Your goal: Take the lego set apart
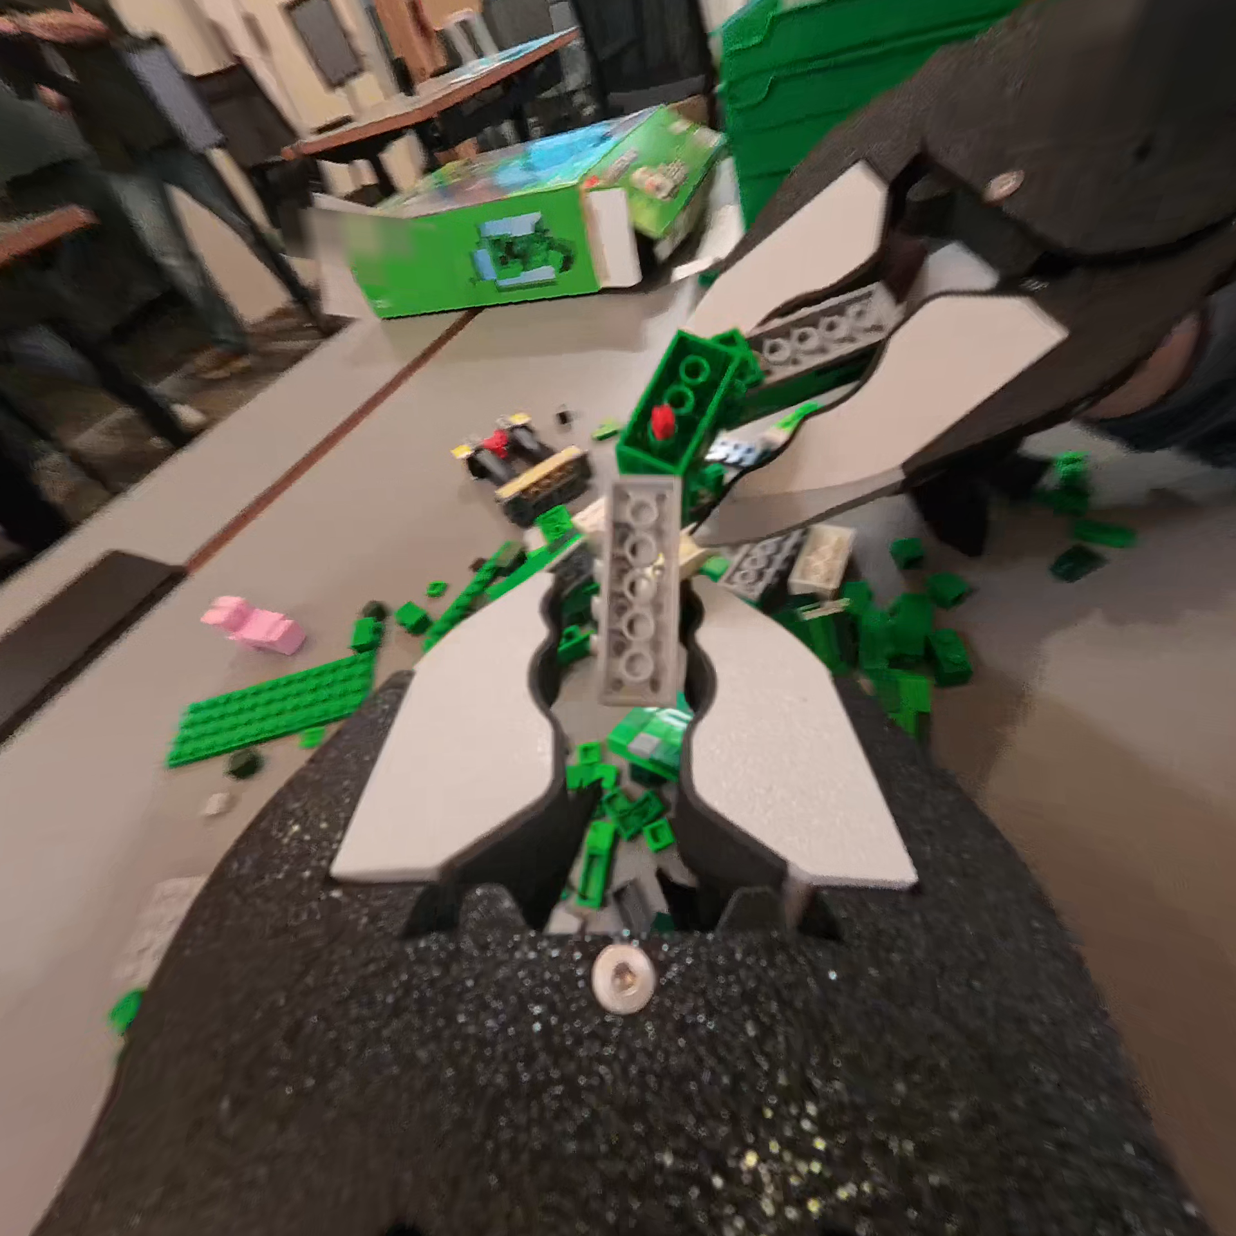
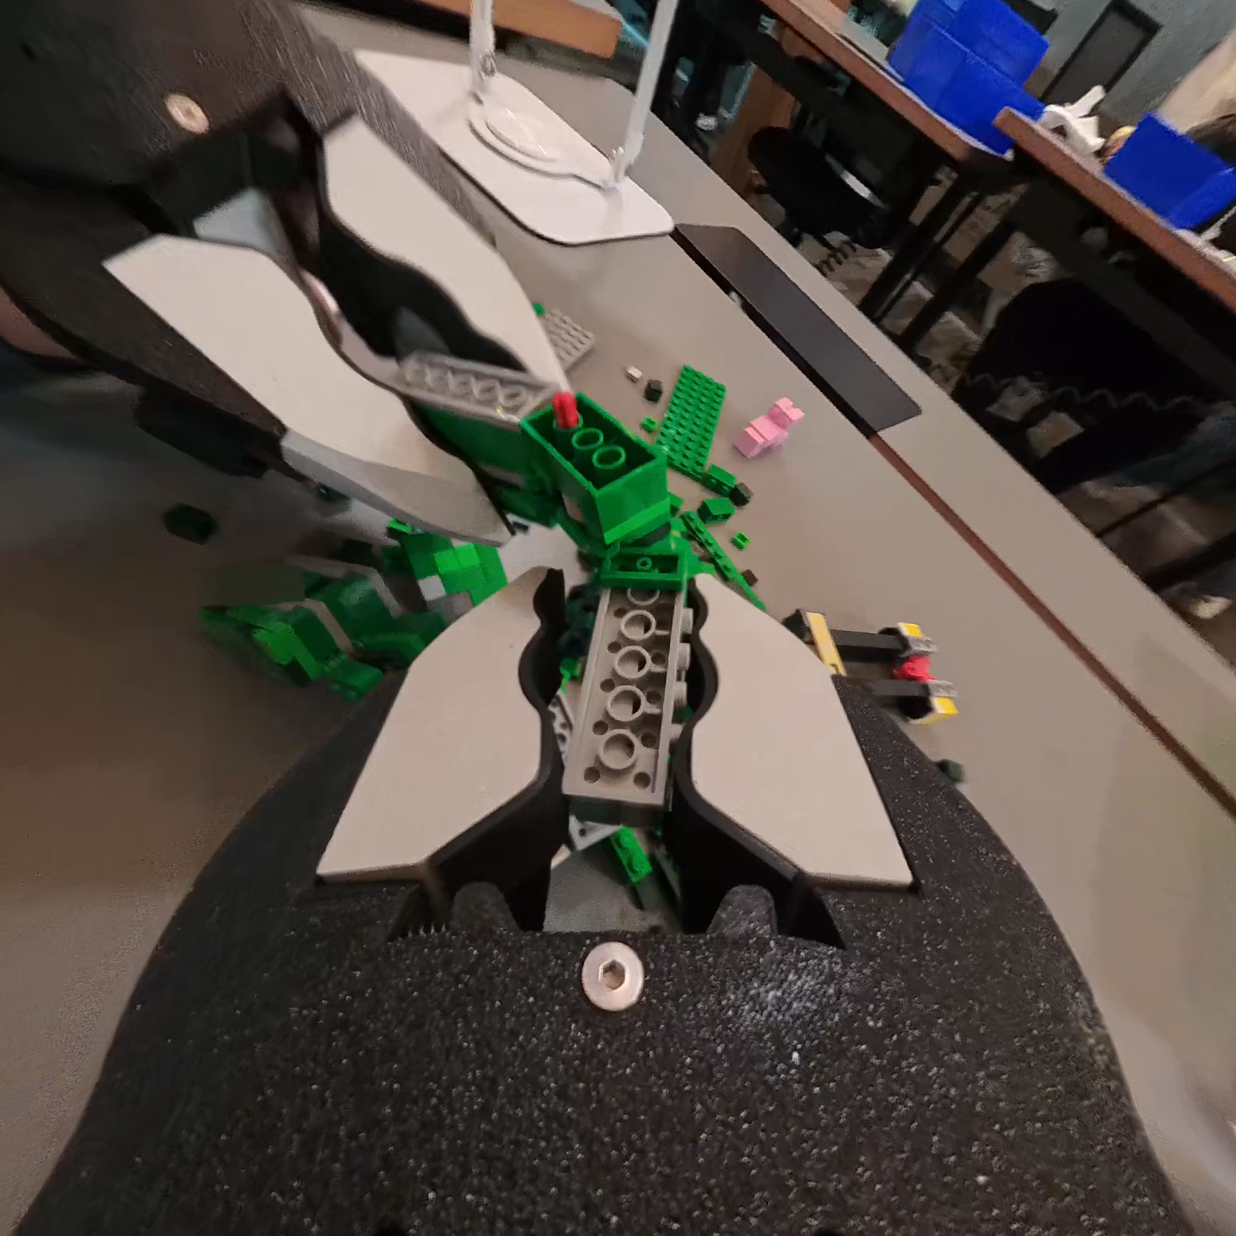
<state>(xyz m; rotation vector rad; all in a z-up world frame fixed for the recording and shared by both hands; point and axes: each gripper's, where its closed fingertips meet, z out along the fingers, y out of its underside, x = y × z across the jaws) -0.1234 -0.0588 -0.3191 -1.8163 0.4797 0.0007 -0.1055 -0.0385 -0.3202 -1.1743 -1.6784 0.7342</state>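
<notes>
My left gripper (image 1: 625,588) is shut on a long light-grey lego plate (image 1: 639,595), studs facing away. My right gripper (image 2: 625,582) is shut on a darker grey brick (image 2: 629,695), underside up. A green brick (image 1: 682,401) with a small red peg (image 1: 662,421) sits between the two grey pieces, and I cannot tell which it is joined to. All of it is held above the table. The right gripper's fingers (image 1: 970,374) reach in from the upper right. In the right wrist view the left gripper's fingers (image 2: 234,321) come from the upper left, with the green brick (image 2: 595,468) in the middle.
Loose green bricks (image 1: 896,635) lie piled under the grippers on the grey table (image 1: 200,468). A green baseplate (image 1: 274,709), a pink pig (image 1: 257,625) and a black-yellow-red piece (image 1: 522,461) lie apart. A green lego box (image 1: 481,247) and a white lamp base (image 2: 568,167) stand farther back. My two grippers' fingertips are within a few centimetres of each other.
</notes>
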